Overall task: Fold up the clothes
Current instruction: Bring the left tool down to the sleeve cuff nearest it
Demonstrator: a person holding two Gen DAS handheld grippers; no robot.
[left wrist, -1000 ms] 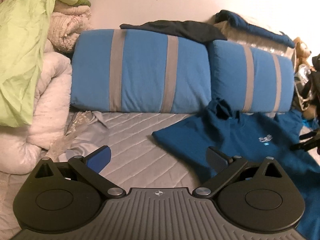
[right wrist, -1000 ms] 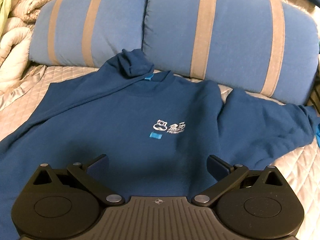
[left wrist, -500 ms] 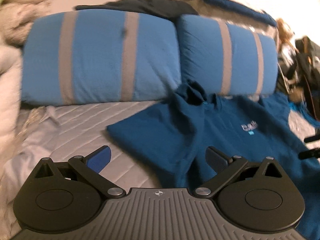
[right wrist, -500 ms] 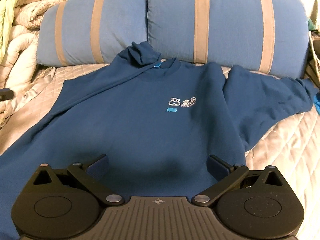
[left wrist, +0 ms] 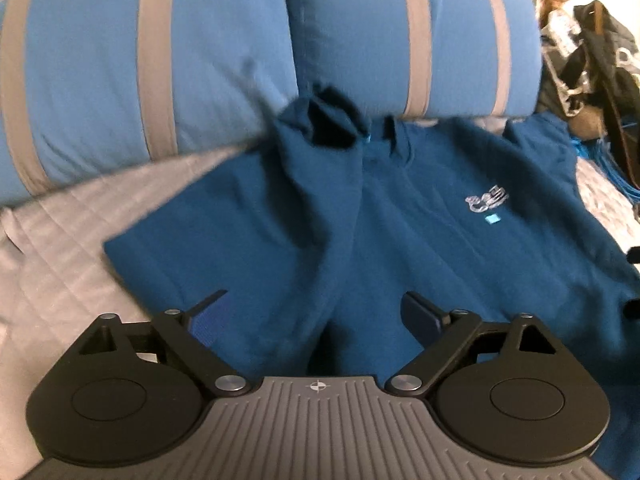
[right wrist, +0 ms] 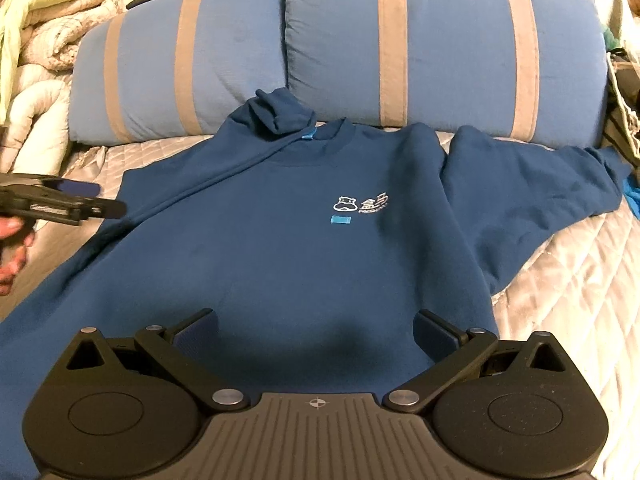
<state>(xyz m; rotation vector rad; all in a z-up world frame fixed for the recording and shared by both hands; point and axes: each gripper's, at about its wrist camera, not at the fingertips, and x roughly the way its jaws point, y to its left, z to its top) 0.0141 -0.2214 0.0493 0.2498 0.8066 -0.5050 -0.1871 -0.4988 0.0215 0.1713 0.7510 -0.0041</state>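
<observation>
One dark blue sweatshirt (right wrist: 288, 248) is lying front side up across the middle of the frame on the quilted grey bed (right wrist: 568, 280), its collar toward the top and one small white logo (right wrist: 362, 203) showing on the chest. One sleeve is stretching flat toward the right edge of the frame, while the other sleeve is lying folded back over the body, its cuff (right wrist: 276, 114) bunching beside the collar. Two blue pillows with tan stripes are leaning side by side along the top: the left pillow (right wrist: 160, 76) and the right pillow (right wrist: 440, 48). One heap of pale blankets (right wrist: 36, 60) is sitting in the upper left corner. The right claw (right wrist: 316, 330) is hovering over the sweatshirt's lower part with its jaws standing wide and nothing pinched between them. The left claw (left wrist: 316, 314) is hanging over the sleeve-covered side of the sweatshirt, its jaws closing, with cloth below them but not yet pressed. A hand (right wrist: 12, 248) is gripping that claw's handle at the left edge.
</observation>
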